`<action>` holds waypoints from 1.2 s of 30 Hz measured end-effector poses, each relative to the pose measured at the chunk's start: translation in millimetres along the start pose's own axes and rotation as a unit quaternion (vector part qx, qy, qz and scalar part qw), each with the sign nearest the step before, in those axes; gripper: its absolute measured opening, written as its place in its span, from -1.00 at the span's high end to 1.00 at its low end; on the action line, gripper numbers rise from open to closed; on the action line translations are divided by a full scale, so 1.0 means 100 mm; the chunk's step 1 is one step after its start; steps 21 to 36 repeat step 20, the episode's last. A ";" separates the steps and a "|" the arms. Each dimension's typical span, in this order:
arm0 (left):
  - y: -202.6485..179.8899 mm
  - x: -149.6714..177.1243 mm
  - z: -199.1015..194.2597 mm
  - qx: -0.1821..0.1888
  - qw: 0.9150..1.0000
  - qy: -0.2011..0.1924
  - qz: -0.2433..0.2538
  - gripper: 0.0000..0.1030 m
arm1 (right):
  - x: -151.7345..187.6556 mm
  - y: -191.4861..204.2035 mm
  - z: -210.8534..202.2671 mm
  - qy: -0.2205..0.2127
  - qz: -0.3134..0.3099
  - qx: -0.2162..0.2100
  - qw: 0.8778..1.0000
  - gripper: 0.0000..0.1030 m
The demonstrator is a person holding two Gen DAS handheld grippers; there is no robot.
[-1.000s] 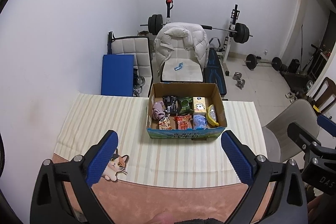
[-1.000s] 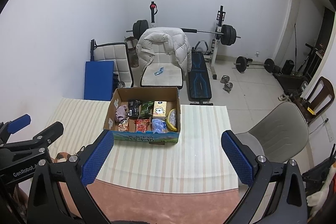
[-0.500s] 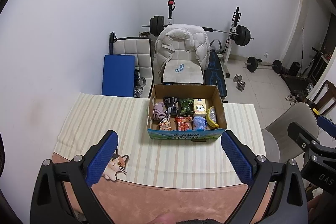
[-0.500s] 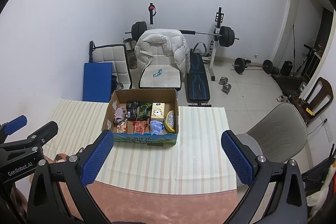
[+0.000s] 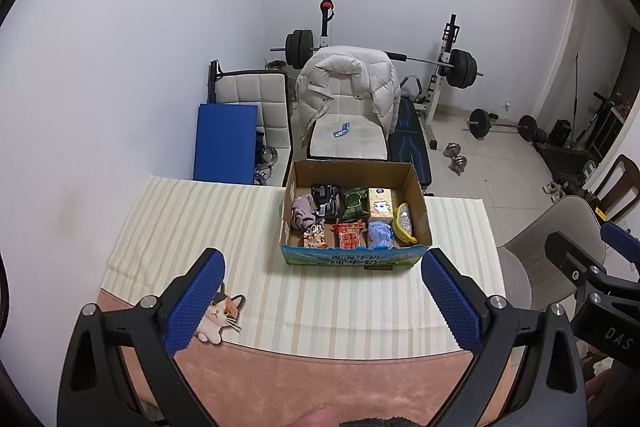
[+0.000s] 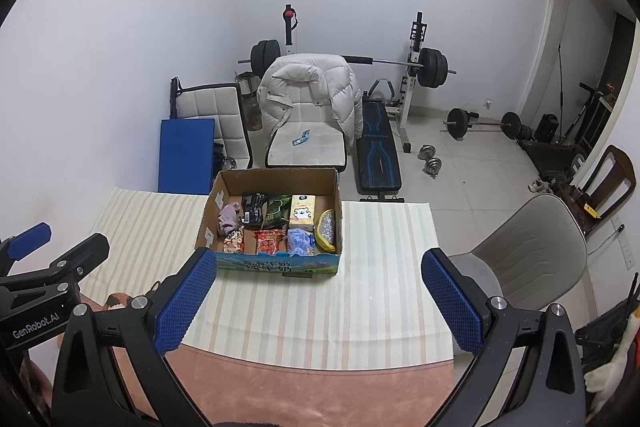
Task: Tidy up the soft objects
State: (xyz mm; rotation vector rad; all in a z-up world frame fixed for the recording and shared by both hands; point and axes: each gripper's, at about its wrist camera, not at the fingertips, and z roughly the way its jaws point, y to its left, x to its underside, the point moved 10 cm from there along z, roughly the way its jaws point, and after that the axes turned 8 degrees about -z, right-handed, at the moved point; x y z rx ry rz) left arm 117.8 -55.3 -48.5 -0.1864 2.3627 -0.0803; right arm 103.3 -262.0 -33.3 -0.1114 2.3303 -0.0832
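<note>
The left gripper [image 5: 322,297] hangs above the near edge of the counter [image 5: 192,227] with its blue-padded fingers [image 5: 196,301] spread wide and nothing between them. The right gripper [image 6: 318,297] is just the same, wide apart and empty, held level beside it over the counter's near edge.

Straight ahead of both grippers, towards the far edge of the counter, sits an open cardboard box [image 5: 354,259] with a blue and green printed front panel. It rests on a cream striped cloth [image 5: 320,307] that covers most of the pinkish counter top.

Inside the box the soft things are packed in two rows. At the far left lies a crumpled mauve cloth [image 5: 302,213], and next to it a black packet [image 5: 326,199], a green packet [image 5: 354,203] and a yellow carton with a cartoon animal [image 5: 380,207]. In the near row are a small printed cartoon pouch [image 5: 314,237], a red snack packet [image 5: 350,237] and a blue crinkled bag [image 5: 379,235]. Against the right wall of the box leans a yellow banana-shaped item with a glittery silver face [image 5: 404,225].

Just beside the left gripper's left finger, at the cloth's near edge, lies a flat cat-shaped piece [image 5: 220,315], white, orange and black, partly hidden by the pad.
</note>
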 end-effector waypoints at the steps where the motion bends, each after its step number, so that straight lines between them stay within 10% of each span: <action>1: 0.00 0.00 0.00 0.000 1.000 0.001 0.000 -0.96 | 0.00 0.00 0.00 0.001 0.000 0.000 1.000 -1.00; 36: -0.02 0.08 0.01 -0.002 1.000 -0.003 -0.006 -0.96 | 0.04 0.05 0.02 0.004 0.006 0.001 1.000 -1.00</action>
